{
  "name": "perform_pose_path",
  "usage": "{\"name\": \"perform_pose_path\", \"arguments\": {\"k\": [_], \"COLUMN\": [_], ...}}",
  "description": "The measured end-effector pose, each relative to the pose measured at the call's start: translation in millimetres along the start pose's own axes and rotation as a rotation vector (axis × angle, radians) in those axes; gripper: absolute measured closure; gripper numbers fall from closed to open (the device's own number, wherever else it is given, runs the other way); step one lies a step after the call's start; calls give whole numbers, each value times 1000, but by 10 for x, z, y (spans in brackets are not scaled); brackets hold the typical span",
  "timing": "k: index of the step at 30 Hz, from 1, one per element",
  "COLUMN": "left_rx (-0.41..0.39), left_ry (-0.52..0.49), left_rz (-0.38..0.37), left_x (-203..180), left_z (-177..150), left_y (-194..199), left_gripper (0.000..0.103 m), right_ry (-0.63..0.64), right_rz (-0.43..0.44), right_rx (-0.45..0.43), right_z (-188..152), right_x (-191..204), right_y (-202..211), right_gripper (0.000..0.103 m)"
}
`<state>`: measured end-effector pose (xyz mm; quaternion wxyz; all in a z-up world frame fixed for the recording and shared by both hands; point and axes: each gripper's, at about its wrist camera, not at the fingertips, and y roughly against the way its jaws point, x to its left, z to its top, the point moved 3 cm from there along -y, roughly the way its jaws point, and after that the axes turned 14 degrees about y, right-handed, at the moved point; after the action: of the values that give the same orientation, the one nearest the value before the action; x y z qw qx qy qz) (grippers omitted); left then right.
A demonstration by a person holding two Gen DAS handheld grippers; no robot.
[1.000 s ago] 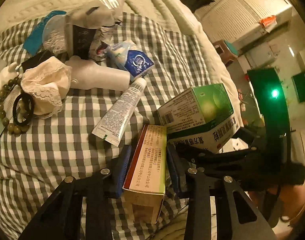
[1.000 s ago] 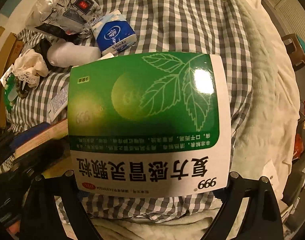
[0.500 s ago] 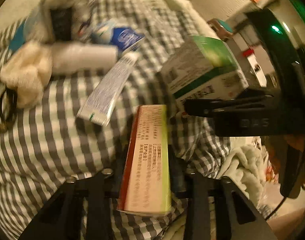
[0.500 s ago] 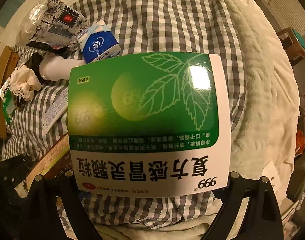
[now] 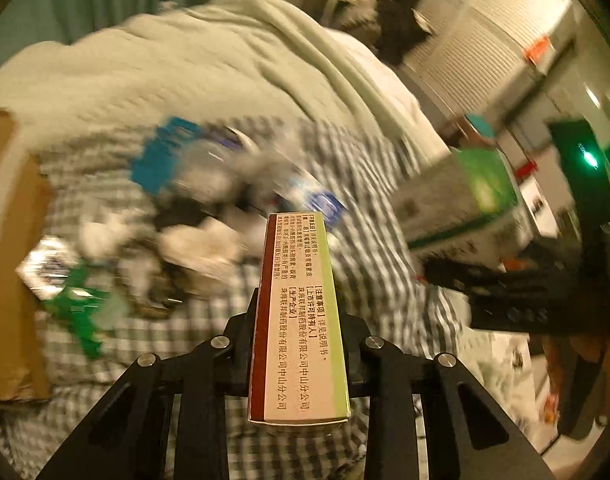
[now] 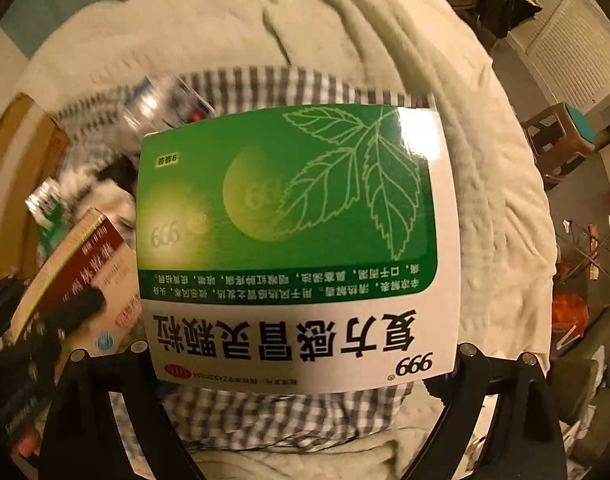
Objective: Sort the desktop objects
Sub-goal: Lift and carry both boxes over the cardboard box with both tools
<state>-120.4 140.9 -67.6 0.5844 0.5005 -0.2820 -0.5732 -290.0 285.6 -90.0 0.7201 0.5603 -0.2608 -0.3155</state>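
Left gripper (image 5: 299, 320): your left tongs stand at a narrow gap, clamped on the narrow medicine box (image 5: 299, 316) across its thin sides; the box runs lengthwise away from the camera, with its printed long face up and a dark red edge on the left.
Right gripper (image 6: 301, 364): your right tongs stand wide, clamped on the green-and-white medicine box (image 6: 293, 248) across its broad width; its face fills most of the right wrist view, with the printing upside down.
Where the boxes are: you hold both off the checked cloth (image 5: 365, 184), the green-and-white one to the right of the narrow one; each shows in the other hand's view.
Checked cloth: it lies over a cream blanket (image 5: 209, 64) and carries a blurred heap of small items (image 5: 209, 208). You can make out a blue-and-white packet (image 5: 317, 200), something teal at the heap's far edge, and white and dark bits; the rest is too smeared to name.
Containers: a brown cardboard piece (image 5: 9, 248) stands at the cloth's left edge; you cannot tell whether it is a box or what it holds. Both medicine boxes look closed, contents hidden.
Right-hand background: a small stool (image 6: 561, 136) stands on the floor beyond the blanket.
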Motion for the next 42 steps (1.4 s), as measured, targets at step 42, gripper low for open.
{"name": "perform_pose_path", "arguments": {"k": [42], "left_rx": [-490], "left_ry": [877], "left_rz": [440], "left_x": [3046], "left_z": [763], "left_y": [2025], "left_gripper": [73], "right_ry": [173], "right_rz": [463], "right_rx": [-282], "right_z": [2026], "right_x": [3329], "right_y": [517], "right_gripper": [11]}}
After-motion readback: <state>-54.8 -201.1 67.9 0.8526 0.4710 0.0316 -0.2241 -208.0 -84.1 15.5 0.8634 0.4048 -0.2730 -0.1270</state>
